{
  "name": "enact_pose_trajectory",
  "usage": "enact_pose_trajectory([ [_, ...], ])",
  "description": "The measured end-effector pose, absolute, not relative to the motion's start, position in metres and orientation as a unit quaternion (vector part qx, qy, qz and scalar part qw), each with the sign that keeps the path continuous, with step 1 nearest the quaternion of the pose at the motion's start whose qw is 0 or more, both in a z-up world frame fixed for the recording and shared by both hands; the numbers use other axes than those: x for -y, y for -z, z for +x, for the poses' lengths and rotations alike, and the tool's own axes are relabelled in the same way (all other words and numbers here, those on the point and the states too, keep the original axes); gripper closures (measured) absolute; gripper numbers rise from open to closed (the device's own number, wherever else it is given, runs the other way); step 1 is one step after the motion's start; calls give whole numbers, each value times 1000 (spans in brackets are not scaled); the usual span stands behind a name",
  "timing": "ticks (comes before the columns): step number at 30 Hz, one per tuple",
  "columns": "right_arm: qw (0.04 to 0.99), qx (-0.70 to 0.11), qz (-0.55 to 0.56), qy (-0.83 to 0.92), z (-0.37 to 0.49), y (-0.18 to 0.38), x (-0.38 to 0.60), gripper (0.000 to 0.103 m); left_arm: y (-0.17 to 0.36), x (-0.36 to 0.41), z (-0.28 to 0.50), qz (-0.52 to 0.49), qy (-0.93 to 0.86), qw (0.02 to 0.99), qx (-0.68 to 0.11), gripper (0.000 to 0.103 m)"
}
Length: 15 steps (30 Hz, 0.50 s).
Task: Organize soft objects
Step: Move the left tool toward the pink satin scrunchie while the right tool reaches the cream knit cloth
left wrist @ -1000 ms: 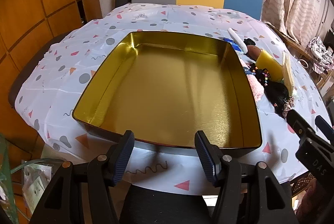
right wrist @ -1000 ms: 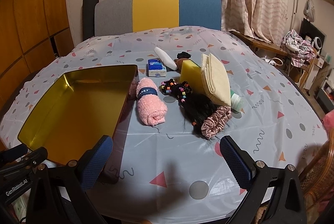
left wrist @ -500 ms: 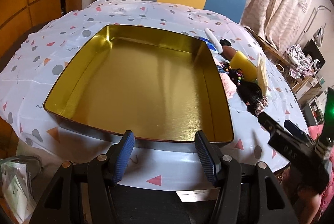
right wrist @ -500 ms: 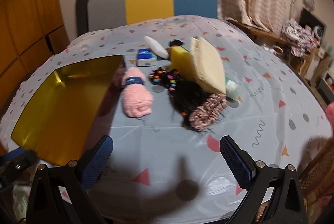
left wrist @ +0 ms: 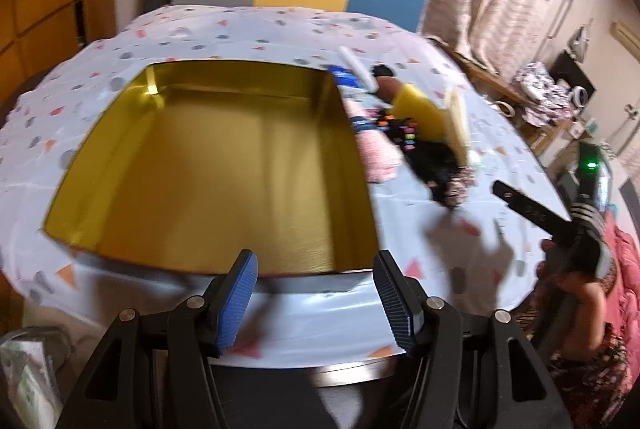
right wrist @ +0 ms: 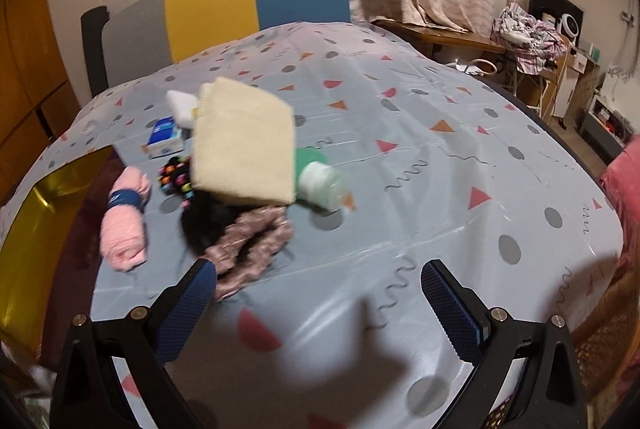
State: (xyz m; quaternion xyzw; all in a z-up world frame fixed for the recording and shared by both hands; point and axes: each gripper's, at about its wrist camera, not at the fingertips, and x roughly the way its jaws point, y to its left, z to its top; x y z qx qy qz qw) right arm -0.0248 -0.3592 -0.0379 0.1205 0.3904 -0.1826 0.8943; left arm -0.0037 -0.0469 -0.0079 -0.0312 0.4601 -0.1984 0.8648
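Observation:
A gold tin tray (left wrist: 208, 165) lies empty on the patterned tablecloth; its near edge is just ahead of my open, empty left gripper (left wrist: 316, 293). To the tray's right lies a pile of soft things: a rolled pink towel (right wrist: 122, 229), a cream folded cloth (right wrist: 244, 141), a black hair piece (right wrist: 208, 217), a pink scrunchie (right wrist: 252, 245) and a beaded band (right wrist: 176, 177). My right gripper (right wrist: 320, 305) is open and empty, close in front of the scrunchie. It also shows at the right of the left wrist view (left wrist: 532, 209).
A blue tissue pack (right wrist: 164, 141), a white tube (right wrist: 180, 105) and a green-capped bottle (right wrist: 320, 181) lie among the pile. A grey, yellow and blue chair back (right wrist: 224, 9) stands behind the table. A cluttered side table (right wrist: 524, 33) is at the right.
My right gripper has moved forward and right, closer to the pile, so the scrunchie is now near its left finger. My left gripper has turned slightly right; the tray sits further left in its view.

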Motion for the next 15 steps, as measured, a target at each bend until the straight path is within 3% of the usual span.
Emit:
enact_pose_trajectory([
  [2, 890, -392, 126, 196, -25, 42, 370, 0, 6, 60, -1, -38, 227, 856, -463, 42],
  [6, 879, -387, 156, 232, -32, 48, 396, 0, -4, 100, 2, -15, 277, 850, -447, 32],
  [15, 876, -372, 170, 257, -43, 44, 416, 0, 24, 210, 35, 85, 307, 835, -449, 32],
])
